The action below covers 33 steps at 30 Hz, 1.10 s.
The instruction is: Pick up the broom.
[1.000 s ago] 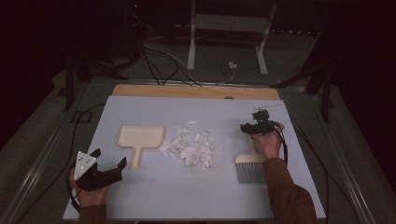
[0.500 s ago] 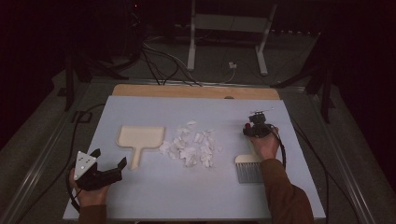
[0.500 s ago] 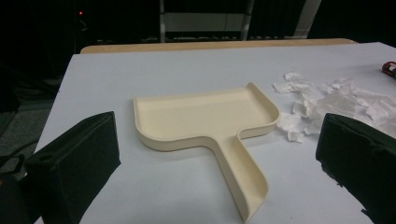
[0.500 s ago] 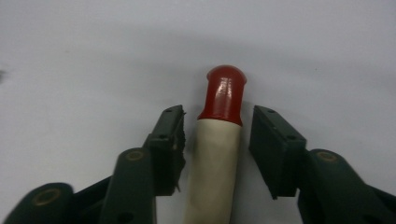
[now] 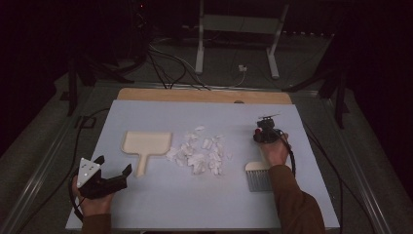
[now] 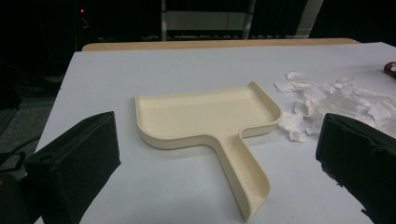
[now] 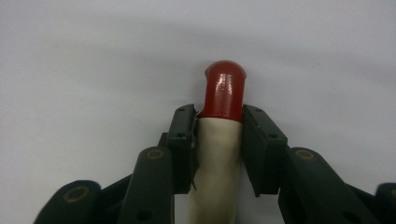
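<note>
A brush lies at the right of the white mat point(image 5: 160, 200), grey bristles point(image 5: 258, 178) toward me. Its pale handle point(image 7: 215, 163) ends in a red tip point(image 7: 224, 91). My right gripper point(image 5: 265, 134) point(image 7: 219, 114) has just been closing and now presses both pads on that handle just below the red tip. A cream dustpan point(image 5: 146, 145) point(image 6: 205, 112) rests left of centre, handle toward me. Torn white paper scraps point(image 5: 199, 153) point(image 6: 336, 100) are heaped between dustpan and brush. My left gripper point(image 5: 114, 165) point(image 6: 218, 140) stands open just short of the dustpan's handle, holding nothing.
A wooden strip point(image 5: 204, 95) borders the mat's far edge. Beyond the table, cables point(image 5: 165, 63) and a metal stand point(image 5: 238, 29) sit on the dark floor. The gripper's cable point(image 5: 292, 156) trails along the person's right sleeve.
The right gripper has tipped down onto the brush handle and its jaws have closed on it. The left gripper, dustpan and scraps stay where they were.
</note>
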Available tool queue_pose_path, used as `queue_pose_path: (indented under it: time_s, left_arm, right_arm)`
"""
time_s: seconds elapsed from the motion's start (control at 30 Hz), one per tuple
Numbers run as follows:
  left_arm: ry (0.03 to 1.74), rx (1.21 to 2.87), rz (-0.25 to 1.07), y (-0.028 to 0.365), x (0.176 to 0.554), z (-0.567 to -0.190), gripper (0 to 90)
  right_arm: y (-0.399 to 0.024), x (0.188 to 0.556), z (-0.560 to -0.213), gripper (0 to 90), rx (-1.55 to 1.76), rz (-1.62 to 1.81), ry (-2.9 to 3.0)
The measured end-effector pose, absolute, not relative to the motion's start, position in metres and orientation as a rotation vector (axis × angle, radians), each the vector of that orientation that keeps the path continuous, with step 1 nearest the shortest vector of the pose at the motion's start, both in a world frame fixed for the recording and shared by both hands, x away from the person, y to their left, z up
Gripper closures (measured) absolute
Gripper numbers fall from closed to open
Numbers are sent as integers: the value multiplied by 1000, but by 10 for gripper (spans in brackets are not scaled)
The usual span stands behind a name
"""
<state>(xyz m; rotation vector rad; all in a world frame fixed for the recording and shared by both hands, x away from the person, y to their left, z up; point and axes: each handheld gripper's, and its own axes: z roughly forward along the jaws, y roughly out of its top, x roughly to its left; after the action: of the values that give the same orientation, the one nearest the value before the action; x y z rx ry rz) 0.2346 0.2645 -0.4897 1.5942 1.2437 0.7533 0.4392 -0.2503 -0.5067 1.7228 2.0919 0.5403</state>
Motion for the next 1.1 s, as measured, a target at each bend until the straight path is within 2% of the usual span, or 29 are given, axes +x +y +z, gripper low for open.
queue_pose_path:
  time_s: [0.33,0.6,0.77,1.1]
  left_arm:
    - [1259,1592,754,263,236,-491,7]
    - [1274,1557,743,258,234,-489,7]
    - [1223,1583,732,241,236,-484,7]
    - [1083,1716,626,174,238,-485,8]
  right_arm:
    - [-248,431,-498,686,1708,606,2062]
    - [-249,407,-467,688,1601,798,2014]
    - [-249,389,-450,688,1542,889,1977]
    - [-237,362,-432,689,1433,995,1950]
